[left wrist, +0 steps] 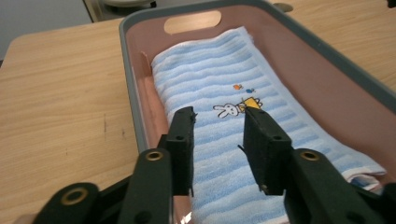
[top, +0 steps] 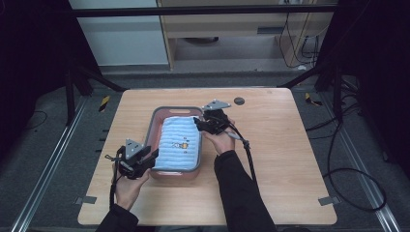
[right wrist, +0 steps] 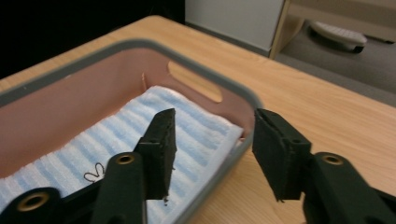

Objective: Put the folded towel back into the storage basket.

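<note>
1. The folded blue-and-white striped towel with a small rabbit picture [top: 180,142] lies flat inside the pink plastic basket with a grey rim [top: 155,123]; its near end is cut off behind the left gripper [top: 153,157].
2. The left gripper hangs over the towel's near end, jaws apart, grasping nothing.
3. The right gripper [top: 199,123], released too, straddles the basket's far right rim.
4. A small dark round disc [top: 239,101] sits well apart on the light wooden table [top: 280,145].

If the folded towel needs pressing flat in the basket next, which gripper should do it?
Probably the left gripper: its open jaws hover directly over the blue striped towel. The right gripper straddles the basket rim, one jaw outside it.
</note>
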{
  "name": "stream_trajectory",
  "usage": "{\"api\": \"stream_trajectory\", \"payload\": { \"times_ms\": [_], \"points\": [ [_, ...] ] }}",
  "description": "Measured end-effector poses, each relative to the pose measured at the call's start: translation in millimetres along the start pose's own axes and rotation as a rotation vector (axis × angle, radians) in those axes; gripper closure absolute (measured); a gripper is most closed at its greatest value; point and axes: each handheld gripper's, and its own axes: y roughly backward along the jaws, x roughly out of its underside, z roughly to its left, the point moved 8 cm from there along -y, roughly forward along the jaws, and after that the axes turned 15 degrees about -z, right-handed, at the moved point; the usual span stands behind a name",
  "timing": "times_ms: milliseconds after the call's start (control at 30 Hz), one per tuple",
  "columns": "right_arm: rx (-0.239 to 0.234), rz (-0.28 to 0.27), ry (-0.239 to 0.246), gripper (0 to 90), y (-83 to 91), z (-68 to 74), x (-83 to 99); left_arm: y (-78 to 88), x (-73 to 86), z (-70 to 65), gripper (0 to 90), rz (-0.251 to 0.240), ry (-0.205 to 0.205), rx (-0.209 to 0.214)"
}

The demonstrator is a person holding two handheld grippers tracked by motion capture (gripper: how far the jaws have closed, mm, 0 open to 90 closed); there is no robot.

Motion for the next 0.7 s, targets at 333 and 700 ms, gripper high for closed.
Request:
{"api": "stream_trajectory", "payload": {
  "times_ms": [333,700],
  "points": [
    [0.060,-0.083,-0.048,26.5,59.0,-34.5,-13.5,15.5,-11.4,12.4,45.2,-0.055,0.003,0.011],
    [0.149,-0.064,-0.079,22.8,122.8,-77.9,17.7,32.8,-5.8,30.0,30.4,-0.067,-0.025,0.030]
  ]
}}
